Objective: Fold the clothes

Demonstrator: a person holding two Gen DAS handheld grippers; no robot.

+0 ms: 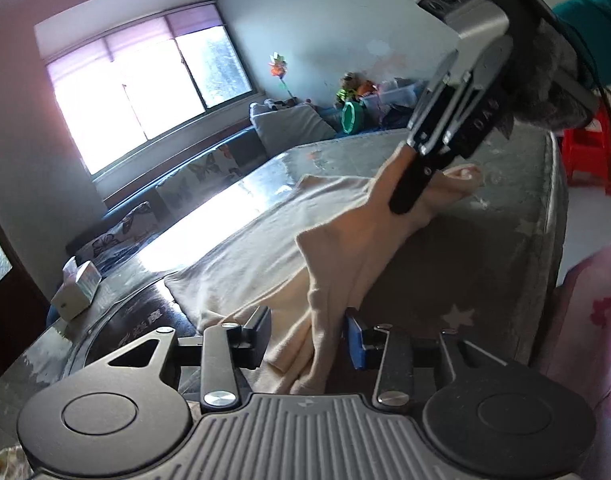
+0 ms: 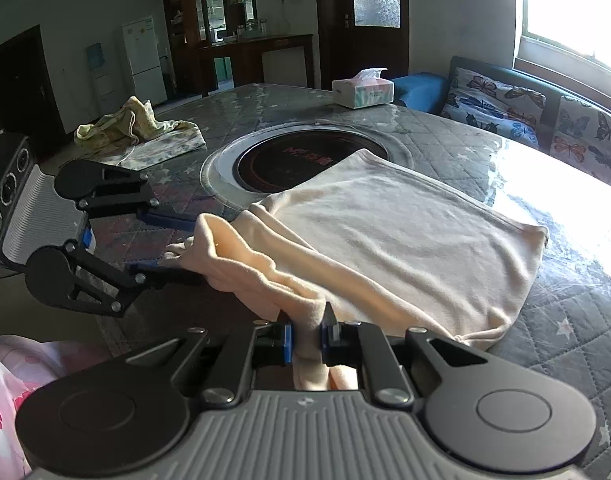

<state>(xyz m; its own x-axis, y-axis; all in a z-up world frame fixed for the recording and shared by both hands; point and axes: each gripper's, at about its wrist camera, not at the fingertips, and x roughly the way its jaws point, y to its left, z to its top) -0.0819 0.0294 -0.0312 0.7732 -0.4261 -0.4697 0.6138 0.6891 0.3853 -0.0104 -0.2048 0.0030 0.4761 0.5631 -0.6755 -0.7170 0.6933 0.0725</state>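
Note:
A cream garment [image 2: 405, 224] lies spread on the quilted grey table [image 2: 565, 320], its near edge gathered into a ridge. My right gripper [image 2: 307, 338] is shut on one end of that ridge and lifts it slightly. My left gripper [image 1: 307, 338] stands open around the garment's [image 1: 249, 248] other end; cloth runs between its fingers without being pinched. In the right wrist view the left gripper [image 2: 181, 246] comes in from the left, its fingers apart above and below the fold. In the left wrist view the right gripper [image 1: 413, 196] grips the far corner.
A round black hotplate [image 2: 301, 168] is set in the table's middle, partly under the garment. A crumpled yellow-green cloth [image 2: 137, 128] lies at the far left, a tissue box [image 2: 363, 90] at the far edge. A butterfly-print sofa [image 2: 545, 116] runs under the window. A red stool [image 1: 591, 152] stands beside the table.

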